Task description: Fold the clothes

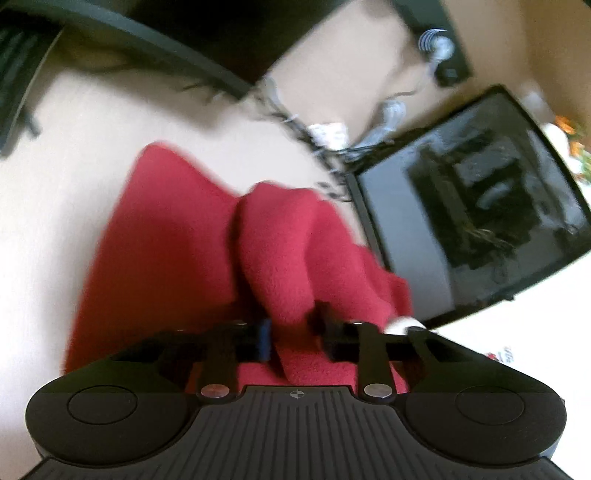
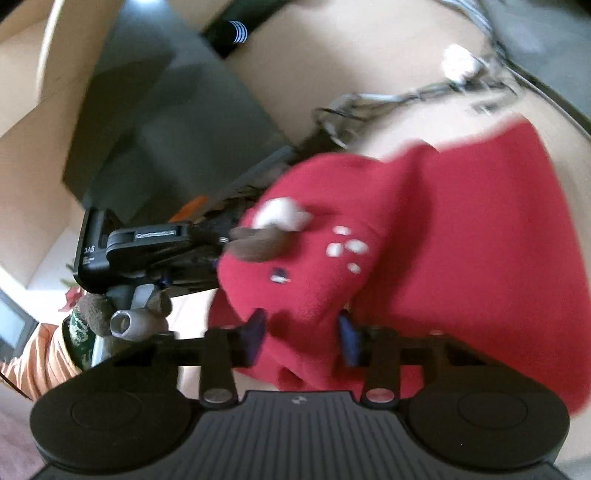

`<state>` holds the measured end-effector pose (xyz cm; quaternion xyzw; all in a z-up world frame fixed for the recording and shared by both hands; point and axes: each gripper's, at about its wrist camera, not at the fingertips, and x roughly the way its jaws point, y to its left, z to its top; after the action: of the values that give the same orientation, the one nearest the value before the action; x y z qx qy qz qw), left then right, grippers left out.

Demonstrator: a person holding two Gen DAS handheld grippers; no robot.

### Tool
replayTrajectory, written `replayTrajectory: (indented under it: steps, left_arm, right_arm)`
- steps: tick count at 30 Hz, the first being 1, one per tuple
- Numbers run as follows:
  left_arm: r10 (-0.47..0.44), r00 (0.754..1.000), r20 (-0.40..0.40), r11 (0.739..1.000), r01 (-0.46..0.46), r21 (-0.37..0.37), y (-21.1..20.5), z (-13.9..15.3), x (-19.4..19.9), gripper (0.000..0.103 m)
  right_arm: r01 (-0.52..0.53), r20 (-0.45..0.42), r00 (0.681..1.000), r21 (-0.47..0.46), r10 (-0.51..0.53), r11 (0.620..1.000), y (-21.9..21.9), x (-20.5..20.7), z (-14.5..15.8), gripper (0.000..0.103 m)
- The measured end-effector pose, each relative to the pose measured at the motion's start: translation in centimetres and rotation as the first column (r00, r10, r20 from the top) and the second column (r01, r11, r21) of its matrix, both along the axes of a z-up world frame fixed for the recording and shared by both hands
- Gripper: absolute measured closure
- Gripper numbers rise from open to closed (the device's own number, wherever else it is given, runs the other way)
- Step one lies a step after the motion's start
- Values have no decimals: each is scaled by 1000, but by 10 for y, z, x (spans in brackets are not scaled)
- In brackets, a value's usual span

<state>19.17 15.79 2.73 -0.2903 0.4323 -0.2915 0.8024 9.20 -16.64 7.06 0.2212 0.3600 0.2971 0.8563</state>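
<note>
A red fleece garment [image 1: 173, 236] lies spread on the pale floor, with a raised fold [image 1: 280, 254] running up to my left gripper [image 1: 293, 332], which is shut on that fold. In the right wrist view the same red garment [image 2: 461, 240] shows a brown and white appliqué [image 2: 269, 232] and small white dots. My right gripper [image 2: 301, 336] is shut on a bunched edge of the cloth [image 2: 295, 306]. The other gripper [image 2: 147, 247] is visible to the left of the garment. Both views are motion-blurred.
A dark glossy screen [image 1: 472, 214] lies on the floor right of the garment, with tangled cables [image 1: 317, 147] behind it. A dark furniture edge [image 1: 147, 29] curves across the top. A grey slab [image 2: 166, 122] and a plush toy [image 2: 96, 314] sit at the left.
</note>
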Motion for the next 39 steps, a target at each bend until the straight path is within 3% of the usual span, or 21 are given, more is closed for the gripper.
replayTrajectory:
  steps: [4,6,9,13,17,19,23,25,29,32,34,36,38,39]
  left_arm:
    - [-27,999,20,999,27,31,2,2,-20,79]
    - [-39,999,25,998,38,50,4,2,-31,79]
    - [-39,999,0,992,39,120,5,-24,-49,77]
    - [-30,999,31,994,26,111,16,-33,-66,77]
    - [-13,997,82,992,3,123,22,-26,-75,70]
    - [1,993,116,992,-16,123,28,-17,-82,61]
    - [21,974,227,994,-45,101,30,15,-88,59]
    - [34,962,271,996,-56,76,23,29,-82,51]
    - [82,948,308,996,-84,-9,-6,37,-46,33]
    - [226,954,198,973,-232,5,-20,9,-11,34]
    - [331,939,92,937,-339,88,-22,-19,10,51]
    - [392,917,70,912,-398,97,-16,-33,16,50]
    - [452,890,63,883,-456,110,-13,-32,14,34]
    - [471,880,65,872,-475,119,-13,-30,12,35]
  right_arm:
    - [-12,81,997,-47,16,999,-1,-11,25,66]
    - [2,36,999,-149,3,989,3,-16,14,66]
    - [25,-49,998,-286,-40,958,11,-24,-13,66]
    - [82,-90,989,-325,-117,942,21,-41,-29,66]
    - [83,9,996,-484,-90,871,37,-55,-3,60]
    - [84,57,996,-552,-64,829,41,-57,11,58]
    - [95,221,974,-591,48,801,46,-51,37,49]
    - [94,298,948,-606,115,790,51,-46,45,47]
    - [-40,267,934,-580,237,813,50,-26,18,47]
    - [-142,247,912,-557,327,818,50,-11,-3,45]
    - [-210,236,892,-541,386,815,50,-1,-16,42]
    - [-257,242,866,-534,437,805,46,3,-21,41]
    - [-295,247,845,-523,473,800,41,6,-23,39]
    - [-313,250,834,-518,491,796,38,8,-24,38]
